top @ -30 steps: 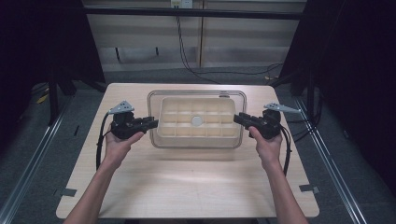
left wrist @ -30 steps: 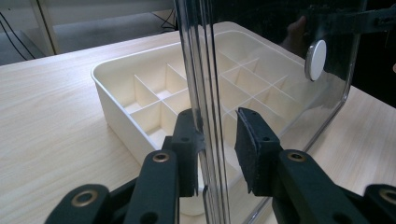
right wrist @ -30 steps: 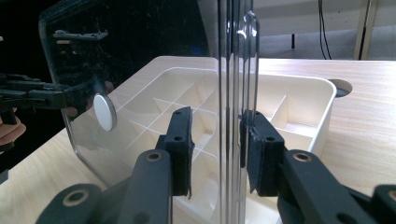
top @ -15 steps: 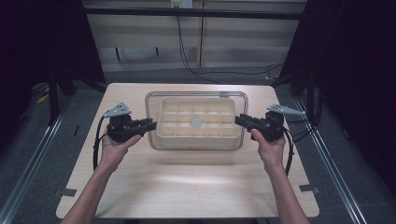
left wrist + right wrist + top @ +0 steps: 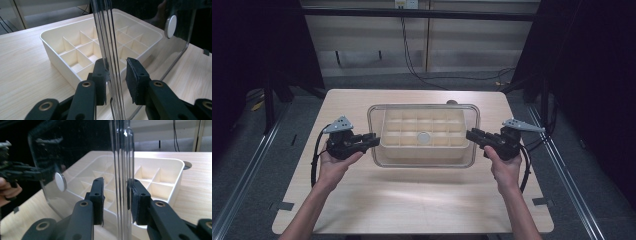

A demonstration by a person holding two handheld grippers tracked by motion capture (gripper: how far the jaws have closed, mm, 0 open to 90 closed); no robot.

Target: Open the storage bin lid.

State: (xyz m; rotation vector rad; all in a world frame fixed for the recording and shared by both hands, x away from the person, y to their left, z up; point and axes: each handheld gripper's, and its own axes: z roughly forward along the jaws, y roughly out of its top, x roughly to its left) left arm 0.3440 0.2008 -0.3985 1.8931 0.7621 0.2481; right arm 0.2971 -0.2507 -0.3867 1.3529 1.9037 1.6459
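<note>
My left gripper (image 5: 373,139) and right gripper (image 5: 472,134) each straddle an edge of the clear lid (image 5: 424,160), which hangs above the cream divided organizer tray (image 5: 422,131) on the tabletop (image 5: 422,200). Both sets of fingers (image 5: 101,77) bracket the lid's rim with small gaps, not clamped.

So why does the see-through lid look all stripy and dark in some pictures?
In the left gripper view, the clear lid is seen edge-on between the tongs, so its rim shows as bright streaks; in the right gripper view it mirrors the dark room; in the high view it just looks glassy over the tray.
</note>
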